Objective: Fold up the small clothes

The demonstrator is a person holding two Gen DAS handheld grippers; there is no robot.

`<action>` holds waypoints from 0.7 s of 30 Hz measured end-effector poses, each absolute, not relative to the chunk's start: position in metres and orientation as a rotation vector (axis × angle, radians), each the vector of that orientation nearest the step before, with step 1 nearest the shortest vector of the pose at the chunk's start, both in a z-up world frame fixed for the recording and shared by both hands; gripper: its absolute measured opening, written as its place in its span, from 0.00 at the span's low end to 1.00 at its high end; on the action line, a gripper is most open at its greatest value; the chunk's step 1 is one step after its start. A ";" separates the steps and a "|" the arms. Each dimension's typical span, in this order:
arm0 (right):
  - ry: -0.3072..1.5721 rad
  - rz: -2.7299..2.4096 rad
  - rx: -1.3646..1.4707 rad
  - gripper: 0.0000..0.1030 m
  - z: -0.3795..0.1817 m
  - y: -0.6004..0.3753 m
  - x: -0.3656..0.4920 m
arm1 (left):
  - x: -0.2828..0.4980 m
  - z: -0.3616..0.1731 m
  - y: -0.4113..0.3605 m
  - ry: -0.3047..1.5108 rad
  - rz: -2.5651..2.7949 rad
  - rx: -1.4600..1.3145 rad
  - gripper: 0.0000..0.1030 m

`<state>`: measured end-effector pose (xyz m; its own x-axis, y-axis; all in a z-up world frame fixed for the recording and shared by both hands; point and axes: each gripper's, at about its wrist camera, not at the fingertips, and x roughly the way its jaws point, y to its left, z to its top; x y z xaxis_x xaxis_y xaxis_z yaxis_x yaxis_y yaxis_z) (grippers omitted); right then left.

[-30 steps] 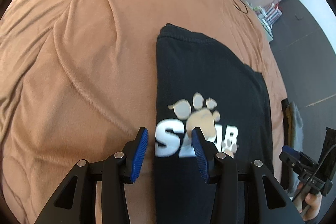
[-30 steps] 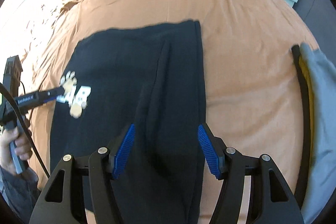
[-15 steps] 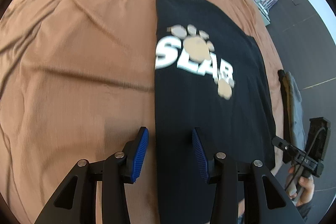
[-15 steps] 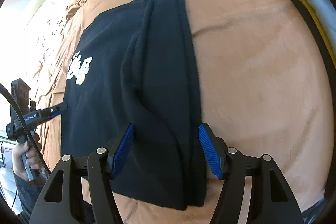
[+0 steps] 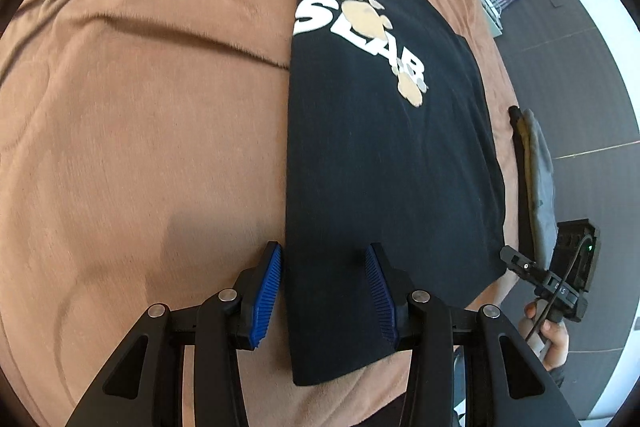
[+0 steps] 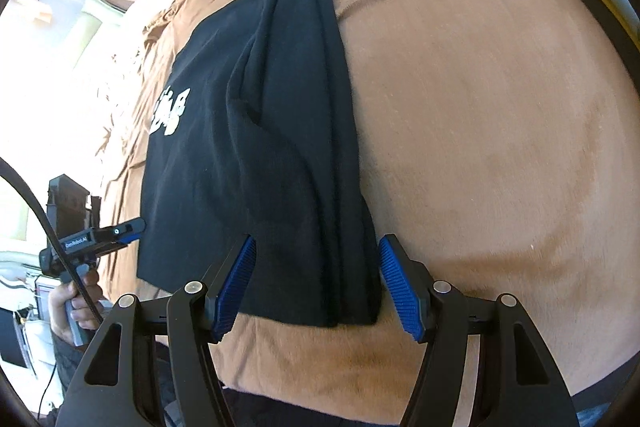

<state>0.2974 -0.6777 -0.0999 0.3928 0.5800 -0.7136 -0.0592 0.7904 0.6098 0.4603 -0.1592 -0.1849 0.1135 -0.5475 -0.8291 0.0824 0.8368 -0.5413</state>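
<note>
Since the black shirt (image 5: 384,163) already lies on the brown bed cover (image 5: 140,147) with both sides folded in, we judge lengthwise folds done, cross fold left; left tongs (image 5: 324,297) and right tongs (image 6: 318,285) gape apart, empty, at its near hem.

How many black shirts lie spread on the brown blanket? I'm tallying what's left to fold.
1: the black shirt lies lengthwise on the brown blanket. A separate stack of clothes at the blanket's right edge may hide more.
</note>
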 end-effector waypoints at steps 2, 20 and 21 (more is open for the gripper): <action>1.096 0.445 0.582 0.60 -0.105 -0.684 0.299 | 0.461 -0.187 -0.161 1.390 -0.474 -0.412 0.44; 1.038 0.510 0.775 0.11 -0.123 -0.696 0.294 | 0.463 -0.182 -0.147 1.341 -0.441 -0.576 0.09; 1.036 0.509 0.773 0.11 -0.122 -0.696 0.292 | 0.463 -0.178 -0.148 1.333 -0.445 -0.569 0.08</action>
<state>0.2922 -0.6958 -0.1219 0.4344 0.7005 -0.5662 -0.0203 0.6360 0.7714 0.4627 -0.1476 -0.1784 0.1878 -0.6050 -0.7737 -0.0184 0.7854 -0.6187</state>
